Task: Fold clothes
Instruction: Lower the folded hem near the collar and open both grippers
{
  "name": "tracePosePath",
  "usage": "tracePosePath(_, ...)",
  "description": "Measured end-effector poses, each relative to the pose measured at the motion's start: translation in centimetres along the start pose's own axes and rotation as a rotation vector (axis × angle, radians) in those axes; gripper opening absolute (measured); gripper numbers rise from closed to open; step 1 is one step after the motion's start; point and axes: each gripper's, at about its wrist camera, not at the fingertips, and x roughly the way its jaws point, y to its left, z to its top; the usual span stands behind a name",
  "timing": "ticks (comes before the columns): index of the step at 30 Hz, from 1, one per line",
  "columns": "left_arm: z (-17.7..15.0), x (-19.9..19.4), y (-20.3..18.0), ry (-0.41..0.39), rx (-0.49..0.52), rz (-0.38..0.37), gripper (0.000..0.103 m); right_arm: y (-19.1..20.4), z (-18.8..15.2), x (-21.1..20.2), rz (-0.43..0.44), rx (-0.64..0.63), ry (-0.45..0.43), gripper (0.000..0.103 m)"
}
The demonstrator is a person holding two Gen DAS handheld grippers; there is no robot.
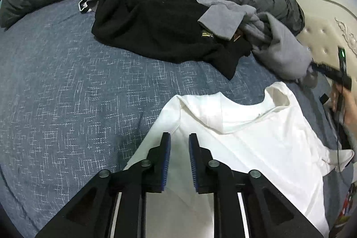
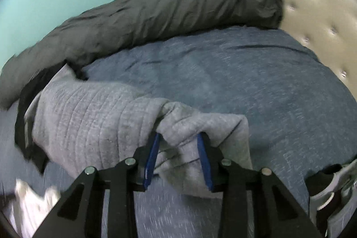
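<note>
While right gripper [image 2: 178,155] fingers clamp grey sweater [image 2: 89,117] fold, drag it clear of black pile [image 1: 156,21], beside white shirt [image 1: 256,137]; left gripper [image 1: 179,148] fingers apart, empty.

Soft, even indoor light fell with faint shadows. The left wrist view stayed sharp; the right wrist view smeared with motion blur. Fisheye bending darkened both frames' corners.

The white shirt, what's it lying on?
The white shirt lies flat on the blue bedspread. The cloth hides the part of the spread beneath it, so anything tucked there can't be seen.
</note>
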Motion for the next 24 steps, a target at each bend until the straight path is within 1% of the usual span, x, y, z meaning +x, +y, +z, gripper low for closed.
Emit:
tracePosePath(3, -0.2, 0.0, -0.1, 0.005, -0.002, 0.006, 0.024, 0.7, -3.0, -2.2, 0.051, -0.065, -0.03, 0.036)
tracePosePath(5, -0.3, 0.2, -0.3, 0.015, 0.013, 0.025, 0.028, 2.0, -5.0, -2.7, 0.116, -0.097, -0.026, 0.036)
tracePosePath(6, -0.3, 0.3, -0.4, 0.02, 0.021, 0.035, 0.029, 2.5, -5.5, -2.8, 0.134, -0.113, -0.02, 0.036)
tracePosePath(8, -0.4, 0.3, -0.4, 0.019, 0.024, 0.043, 0.033, 3.7, -7.1, -4.3, 0.157, -0.131, -0.051, 0.036)
tracePosePath(9, -0.4, 0.3, -0.5, 0.018, 0.024, 0.044, 0.033, 4.4, -8.0, -5.2, 0.18, -0.146, -0.071, 0.036)
tracePosePath(11, -0.4, 0.5, -0.7, 0.021, 0.038, 0.054, 0.039, 5.9, -9.0, -5.8, 0.259, -0.18, -0.063, 0.036)
tracePosePath(12, -0.4, 0.8, -1.0, 0.026, 0.055, 0.063, 0.04, 7.2, -9.6, -5.3, 0.303, -0.22, -0.025, 0.036)
tracePosePath(14, -0.3, 1.3, -1.6, 0.032, 0.083, 0.081, 0.042, 9.0, -10.1, -3.6, 0.304, -0.279, 0.046, 0.036)
tracePosePath(15, -0.2, 1.5, -1.8, 0.031, 0.093, 0.089, 0.042, 9.7, -10.2, -2.7, 0.314, -0.287, 0.081, 0.036)
tracePosePath(16, -0.1, 1.7, -2.1, 0.03, 0.102, 0.097, 0.042, 10.2, -10.3, -2.2, 0.308, -0.291, 0.093, 0.036)
tracePosePath(19, 0.7, 2.2, -2.7, 0.021, 0.127, 0.092, 0.042, 11.8, -10.0, 0.2, 0.328, -0.307, 0.157, 0.037)
tracePosePath(21, 1.2, 2.7, -3.2, 0.018, 0.143, 0.097, 0.043, 12.7, -9.8, 1.3, 0.329, -0.323, 0.179, 0.037)
tracePosePath(24, 1.7, 3.1, -3.6, 0.01, 0.154, 0.089, 0.044, 14.1, -10.0, 2.5, 0.366, -0.345, 0.232, 0.038)
